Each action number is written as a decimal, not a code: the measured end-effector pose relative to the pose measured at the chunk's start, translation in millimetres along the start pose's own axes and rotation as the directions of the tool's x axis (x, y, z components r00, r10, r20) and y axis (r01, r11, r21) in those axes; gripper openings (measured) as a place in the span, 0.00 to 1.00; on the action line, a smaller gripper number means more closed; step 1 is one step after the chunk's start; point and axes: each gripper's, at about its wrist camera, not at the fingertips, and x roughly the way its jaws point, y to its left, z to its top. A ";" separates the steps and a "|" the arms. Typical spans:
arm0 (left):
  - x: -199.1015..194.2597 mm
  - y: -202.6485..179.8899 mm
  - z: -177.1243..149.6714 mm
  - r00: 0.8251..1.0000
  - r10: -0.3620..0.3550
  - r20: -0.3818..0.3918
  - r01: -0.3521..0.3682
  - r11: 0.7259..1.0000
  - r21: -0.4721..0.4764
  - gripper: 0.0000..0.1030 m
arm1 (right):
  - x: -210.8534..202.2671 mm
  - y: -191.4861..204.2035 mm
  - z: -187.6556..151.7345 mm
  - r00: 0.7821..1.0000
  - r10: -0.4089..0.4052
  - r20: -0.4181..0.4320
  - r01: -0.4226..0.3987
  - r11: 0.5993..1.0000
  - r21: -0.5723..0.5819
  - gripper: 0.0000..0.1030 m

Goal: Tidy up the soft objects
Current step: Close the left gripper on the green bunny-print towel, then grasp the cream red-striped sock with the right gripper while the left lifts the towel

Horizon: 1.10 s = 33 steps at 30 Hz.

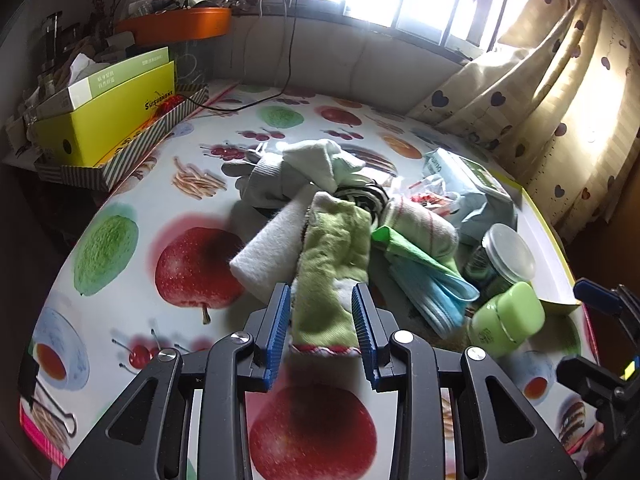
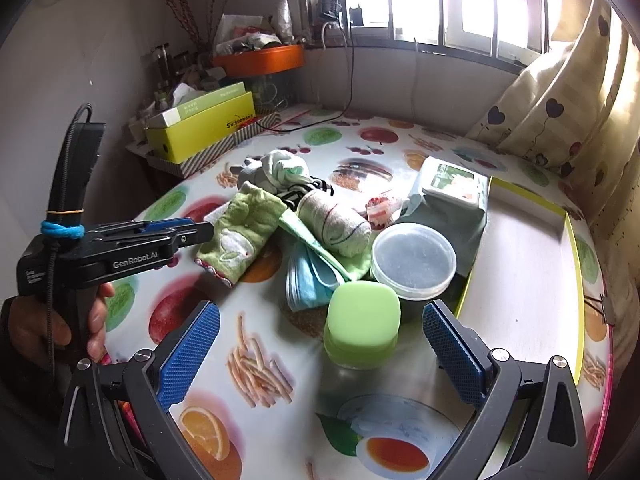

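my left gripper [image 1: 322, 300]: blue ribbed pads closed against both sides of the green terry cloth with red-stitched hem [image 1: 330, 276], gripping it near its hemmed end; the cloth's far end lies on the heap.
my right gripper [image 2: 320, 344]: jaws spread wide, nothing between the pads; it hangs over the table just short of the pale green square-lidded plastic jar [image 2: 362, 330].
round table with fruit-print covering [image 1: 120, 216]: bears everything below.
heap of soft things, mid-table:
- white folded towel [image 1: 266, 248], beside the green cloth and partly under it.
- grey ribbed sock [image 1: 266, 178] and pale mint-and-white bundled cloth [image 1: 320, 160], at the far side of the heap, touching.
- black-and-white striped fabric [image 1: 366, 194], mostly buried under the others.
- rolled off-white cloth with thin red lines [image 1: 422, 222], right of the green cloth.
- bright green thin cloth [image 1: 404, 248] lying on a light blue folded cloth [image 1: 436, 296].
hard things, to the right of the heap:
- dark jar with clear round lid [image 2: 412, 260], touching the green jar.
- pale blue-grey soft pack with a green printed flap [image 2: 450, 188], behind the lidded jar.
- shallow white tray with yellow rim [image 2: 528, 248], at the table's right edge.
far left corner: yellow-green cardboard box [image 1: 108, 120] standing in a striped tray.
a hand [image 2: 60, 328] grips the left gripper's handle, seen from the right wrist.
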 end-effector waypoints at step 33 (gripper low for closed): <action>32.5 18.1 -16.0 0.979 -0.188 -0.073 0.186 0.982 -0.031 0.29 | 139.5 2.6 87.8 0.960 -0.066 -0.273 0.006 0.977 -0.213 0.53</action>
